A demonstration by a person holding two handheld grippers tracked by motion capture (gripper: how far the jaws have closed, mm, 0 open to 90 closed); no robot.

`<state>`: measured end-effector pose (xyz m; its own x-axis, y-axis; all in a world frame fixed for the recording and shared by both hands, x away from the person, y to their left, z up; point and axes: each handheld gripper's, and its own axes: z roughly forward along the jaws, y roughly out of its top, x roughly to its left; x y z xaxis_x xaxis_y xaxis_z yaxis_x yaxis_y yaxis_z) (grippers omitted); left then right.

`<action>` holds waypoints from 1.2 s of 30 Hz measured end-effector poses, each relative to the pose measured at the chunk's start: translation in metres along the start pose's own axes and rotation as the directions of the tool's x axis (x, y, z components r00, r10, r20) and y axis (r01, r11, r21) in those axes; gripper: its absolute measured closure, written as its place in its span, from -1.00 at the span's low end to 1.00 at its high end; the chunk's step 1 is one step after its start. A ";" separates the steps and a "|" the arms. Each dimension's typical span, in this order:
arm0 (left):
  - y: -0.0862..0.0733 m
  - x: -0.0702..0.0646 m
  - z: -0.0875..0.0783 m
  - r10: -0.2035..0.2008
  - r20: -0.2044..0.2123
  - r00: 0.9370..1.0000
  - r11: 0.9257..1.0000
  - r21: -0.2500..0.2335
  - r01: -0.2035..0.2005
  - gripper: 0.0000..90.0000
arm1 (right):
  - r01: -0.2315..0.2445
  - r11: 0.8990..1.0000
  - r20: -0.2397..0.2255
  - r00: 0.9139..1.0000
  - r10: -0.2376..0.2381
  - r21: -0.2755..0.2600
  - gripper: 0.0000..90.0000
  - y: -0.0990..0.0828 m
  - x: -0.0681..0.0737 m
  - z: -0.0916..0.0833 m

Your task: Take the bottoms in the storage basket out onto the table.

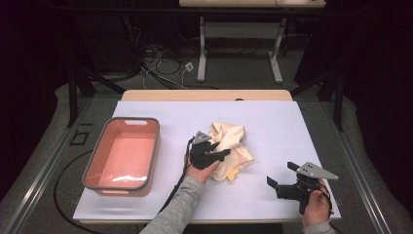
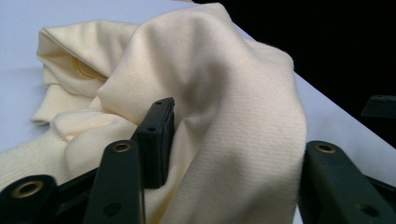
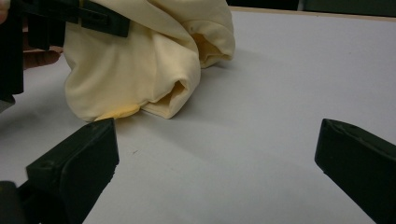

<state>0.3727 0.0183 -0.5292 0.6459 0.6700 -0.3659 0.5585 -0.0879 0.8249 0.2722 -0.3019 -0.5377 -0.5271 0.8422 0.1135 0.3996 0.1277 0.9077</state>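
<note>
While left claw is at the cream garment, jaws apart around a fold, right claw gapes empty at its 4 o'clock on the desk

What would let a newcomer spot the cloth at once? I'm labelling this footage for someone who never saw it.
On the white table, look right of the pink bin, near the middle. The cream cloth lies there in a crumpled heap, with the left gripper against it. It is the only soft, pale yellow thing there.

Left gripper jaws' grip behind cloth
</note>
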 end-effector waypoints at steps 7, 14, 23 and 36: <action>0.001 -0.002 0.000 0.033 -0.025 0.999 0.999 -0.004 -0.034 -0.15 | 0.000 1.000 -0.001 1.000 0.000 0.004 -1.00 0.000 0.000 0.001; 0.001 -0.004 -0.001 0.068 -0.040 0.997 0.998 0.000 -0.068 -0.23 | 0.002 1.000 0.002 1.000 -0.002 0.000 -1.00 0.000 -0.001 0.001; 0.001 -0.005 -0.001 0.070 -0.053 0.996 0.997 -0.024 -0.071 -0.50 | 0.004 1.000 -0.003 1.000 -0.004 0.000 -1.00 -0.001 -0.001 0.001; 0.003 -0.011 0.001 0.054 -0.079 0.995 0.998 -0.027 -0.057 -0.99 | 0.003 1.000 0.002 1.000 -0.003 0.008 -1.00 0.000 -0.001 0.001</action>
<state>0.3680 0.0098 -0.5233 0.6321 0.7204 -0.2854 0.5070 -0.1061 0.8554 0.2729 -0.3022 -0.5384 -0.5267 0.8429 0.1104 0.4045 0.1343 0.9046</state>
